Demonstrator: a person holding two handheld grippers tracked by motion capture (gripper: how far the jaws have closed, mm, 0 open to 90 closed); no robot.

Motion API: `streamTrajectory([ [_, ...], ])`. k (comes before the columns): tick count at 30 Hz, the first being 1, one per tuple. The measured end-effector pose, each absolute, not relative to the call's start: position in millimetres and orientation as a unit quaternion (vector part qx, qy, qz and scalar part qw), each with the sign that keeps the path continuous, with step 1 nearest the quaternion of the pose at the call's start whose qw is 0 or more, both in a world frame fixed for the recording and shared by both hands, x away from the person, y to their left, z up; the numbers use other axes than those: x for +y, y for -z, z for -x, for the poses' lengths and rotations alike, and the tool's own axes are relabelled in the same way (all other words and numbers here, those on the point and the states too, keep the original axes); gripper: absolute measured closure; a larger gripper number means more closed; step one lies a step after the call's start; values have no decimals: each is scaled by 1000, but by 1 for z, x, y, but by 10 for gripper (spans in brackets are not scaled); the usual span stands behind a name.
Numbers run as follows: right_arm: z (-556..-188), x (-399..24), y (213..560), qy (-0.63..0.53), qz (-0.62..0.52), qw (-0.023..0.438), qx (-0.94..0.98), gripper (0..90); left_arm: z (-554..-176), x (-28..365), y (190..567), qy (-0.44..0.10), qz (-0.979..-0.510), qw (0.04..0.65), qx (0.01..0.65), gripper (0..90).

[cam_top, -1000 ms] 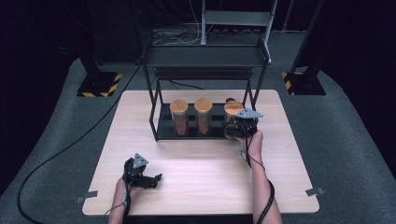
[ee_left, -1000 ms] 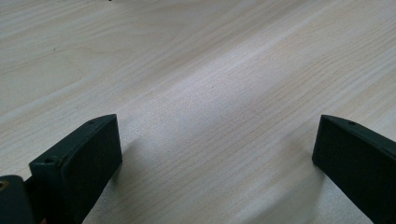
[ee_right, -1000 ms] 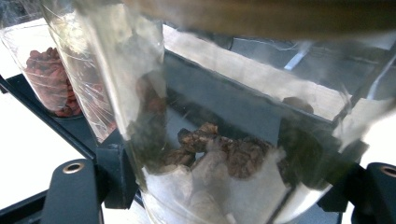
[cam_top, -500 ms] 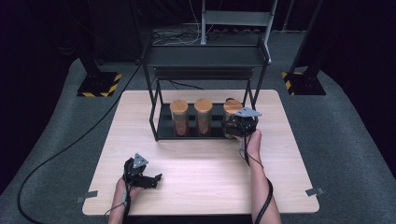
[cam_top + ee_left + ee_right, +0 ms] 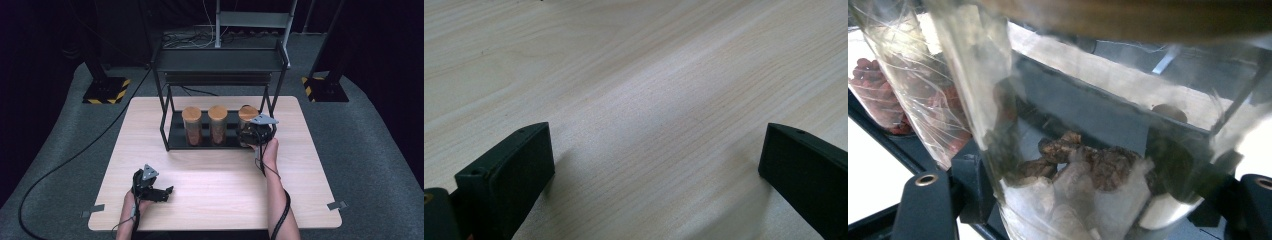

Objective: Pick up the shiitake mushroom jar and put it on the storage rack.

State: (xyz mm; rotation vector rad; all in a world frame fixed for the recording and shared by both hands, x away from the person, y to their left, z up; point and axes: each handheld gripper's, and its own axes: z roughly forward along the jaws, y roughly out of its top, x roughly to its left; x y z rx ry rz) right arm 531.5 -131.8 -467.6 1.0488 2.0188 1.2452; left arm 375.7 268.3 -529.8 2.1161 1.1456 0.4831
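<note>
The right gripper (image 5: pixel 254 134) is clamped on the rightmost glass jar (image 5: pixel 247 119), which stands at the right end of the black rack's (image 5: pixel 220 60) lower shelf (image 5: pixel 175 136), close to the rack's right front post (image 5: pixel 275 102). In the right gripper view the jar (image 5: pixel 1088 150) sits squarely between the two black jaws, its clear wall pressed on both sides; dark, lumpy contents lie at its bottom, though through the curved glass it is hard to say what they are. Just to its left stand two more cork-lidded jars: the middle jar (image 5: pixel 218 125) close beside it and the left jar (image 5: pixel 192 125) next along, both filled with reddish-brown pieces. The rack's top shelf hangs low over the lids, and its posts frame the opening in front. The left gripper (image 5: pixel 156 192) lies near the table's (image 5: pixel 310 165) front left edge, well apart from the rack, its jaws standing wide apart over bare wood with nothing between them.
</note>
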Motion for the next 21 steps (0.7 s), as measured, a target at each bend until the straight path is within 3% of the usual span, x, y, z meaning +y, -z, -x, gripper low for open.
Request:
streamTrajectory([
  [21, -544, -130, 477, -461, -403, 267, 745, 247, -376, 268, 530, -185, -812, 337, 440, 6],
])
